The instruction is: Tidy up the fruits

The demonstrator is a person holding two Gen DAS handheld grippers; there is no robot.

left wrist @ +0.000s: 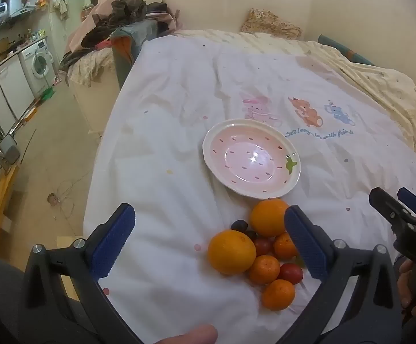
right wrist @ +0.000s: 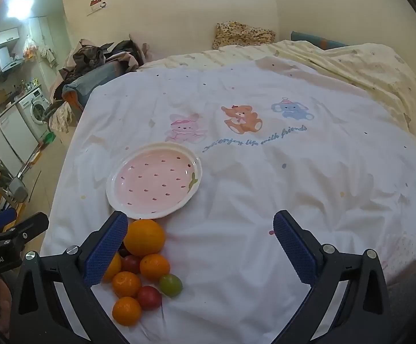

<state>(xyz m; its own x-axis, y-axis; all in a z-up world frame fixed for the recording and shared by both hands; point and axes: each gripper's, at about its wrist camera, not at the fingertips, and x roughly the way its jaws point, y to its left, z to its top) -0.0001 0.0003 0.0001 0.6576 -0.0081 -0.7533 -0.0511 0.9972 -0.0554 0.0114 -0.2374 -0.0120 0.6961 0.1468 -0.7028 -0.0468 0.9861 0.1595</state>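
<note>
A pile of fruit lies on the white quilt point(left wrist: 165, 143): two large oranges point(left wrist: 231, 252) point(right wrist: 144, 236), several mandarins point(left wrist: 264, 269) point(right wrist: 154, 266), red cherry tomatoes point(left wrist: 291, 272) point(right wrist: 149, 296), a green tomato point(right wrist: 170, 285) and a dark grape point(left wrist: 239, 225). Just beyond the pile sits an empty pink strawberry-pattern plate point(left wrist: 208, 149) point(right wrist: 110, 195). My left gripper point(left wrist: 209, 210) hovers open above the pile's left side, holding nothing. My right gripper point(right wrist: 200, 217) is open too, over bare quilt to the right of the fruit, its left finger overlapping the pile. Each gripper shows at the other view's edge point(left wrist: 391, 194) point(right wrist: 19, 220).
The quilt carries cartoon animal prints point(right wrist: 242, 117). A yellowish blanket point(right wrist: 365, 66) and a patterned pillow point(right wrist: 242, 33) lie at the far end. The bed's left edge drops to the floor point(left wrist: 64, 143). Piled clothes point(left wrist: 122, 17) and a washing machine point(left wrist: 39, 63) stand far left.
</note>
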